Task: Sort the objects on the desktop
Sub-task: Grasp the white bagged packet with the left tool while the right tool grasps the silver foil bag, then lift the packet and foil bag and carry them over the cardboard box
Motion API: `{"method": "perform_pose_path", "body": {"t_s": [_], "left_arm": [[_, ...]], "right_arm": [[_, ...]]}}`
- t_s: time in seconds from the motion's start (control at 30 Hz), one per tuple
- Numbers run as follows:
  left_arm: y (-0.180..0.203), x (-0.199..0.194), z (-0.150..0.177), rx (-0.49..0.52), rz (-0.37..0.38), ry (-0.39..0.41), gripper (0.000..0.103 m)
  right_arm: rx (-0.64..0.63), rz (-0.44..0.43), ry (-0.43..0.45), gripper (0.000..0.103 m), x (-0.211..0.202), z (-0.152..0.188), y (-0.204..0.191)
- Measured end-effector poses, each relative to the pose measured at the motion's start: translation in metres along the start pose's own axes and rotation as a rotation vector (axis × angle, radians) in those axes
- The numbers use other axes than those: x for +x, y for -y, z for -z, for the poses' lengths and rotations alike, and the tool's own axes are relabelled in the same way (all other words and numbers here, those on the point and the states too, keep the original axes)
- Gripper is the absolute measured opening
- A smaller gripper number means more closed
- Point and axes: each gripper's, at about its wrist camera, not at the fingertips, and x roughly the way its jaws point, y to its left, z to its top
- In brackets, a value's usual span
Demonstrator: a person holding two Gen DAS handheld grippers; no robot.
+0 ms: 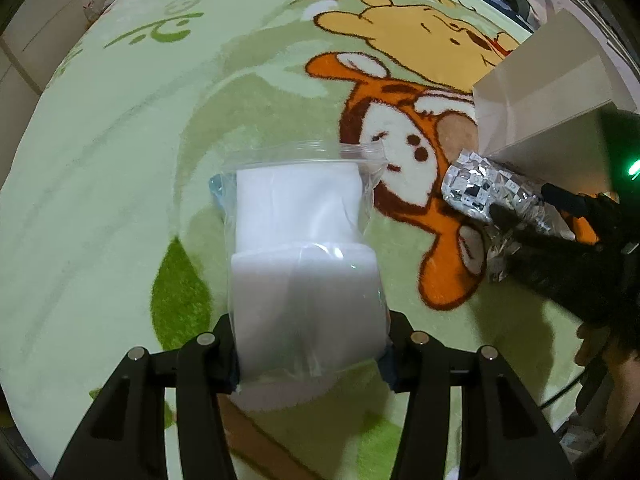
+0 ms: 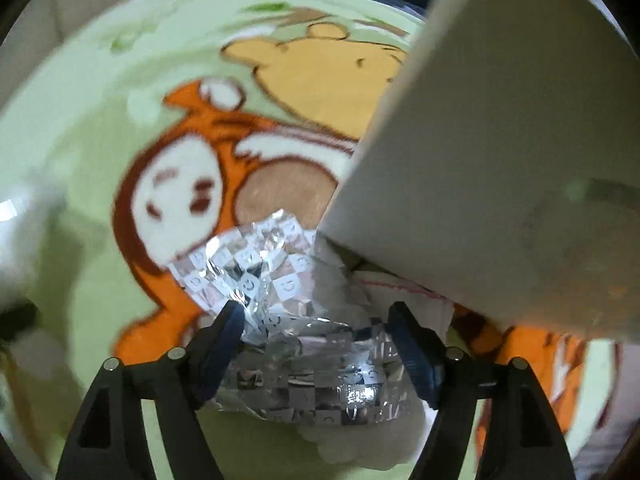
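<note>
Left gripper [image 1: 312, 354] clamps clear zip bag [image 1: 304, 240], white pads inside; right gripper [image 2: 316, 336] slack round foil pouch [image 2: 280, 320].

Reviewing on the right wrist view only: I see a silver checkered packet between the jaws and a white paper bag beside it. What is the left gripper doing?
Observer: The left gripper is shut on a clear zip bag holding white folded pieces. The bag's zip strip points away from the fingers.
Operator: Is that bag anywhere near my packet?
Observer: No contact. The left wrist view shows it to the left of the silver packet, with a strip of the cartoon blanket showing between them.
</note>
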Motion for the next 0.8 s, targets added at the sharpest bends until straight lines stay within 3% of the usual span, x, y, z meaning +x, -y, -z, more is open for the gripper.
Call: {"method": "perform_pose_path", "body": {"t_s": [0.23, 0.33, 0.4, 0.5, 0.53, 0.67, 0.73, 0.8], "left_arm": [[-0.004, 0.0, 0.001, 0.009, 0.006, -0.002, 0.052], [-0.005, 0.002, 0.001, 0.006, 0.014, -0.012, 0.052], [-0.004, 0.003, 0.0, 0.013, 0.015, -0.013, 0.052], [-0.001, 0.003, -0.002, 0.022, 0.015, -0.011, 0.052], [-0.001, 0.002, -0.003, 0.024, 0.016, -0.009, 0.052], [-0.002, 0.0, -0.004, 0.028, 0.018, 0.002, 0.052], [-0.005, 0.001, -0.003, 0.022, 0.015, -0.003, 0.052], [-0.01, 0.002, 0.0, 0.009, 0.014, -0.009, 0.052]], "right_arm": [[-0.076, 0.0, 0.014, 0.083, -0.012, 0.009, -0.016], [-0.023, -0.036, 0.041, 0.083, -0.012, 0.015, -0.009], [0.019, -0.061, 0.013, 0.092, -0.001, 0.012, -0.002], [0.085, -0.098, -0.09, 0.094, 0.028, 0.002, 0.008], [0.108, -0.126, -0.073, 0.094, 0.026, 0.001, 0.011], [0.157, -0.255, 0.028, 0.078, 0.001, 0.002, 0.008], [0.166, -0.34, 0.034, 0.066, -0.007, 0.003, -0.002], [0.174, -0.403, 0.036, 0.063, -0.016, 0.007, -0.015]]}}
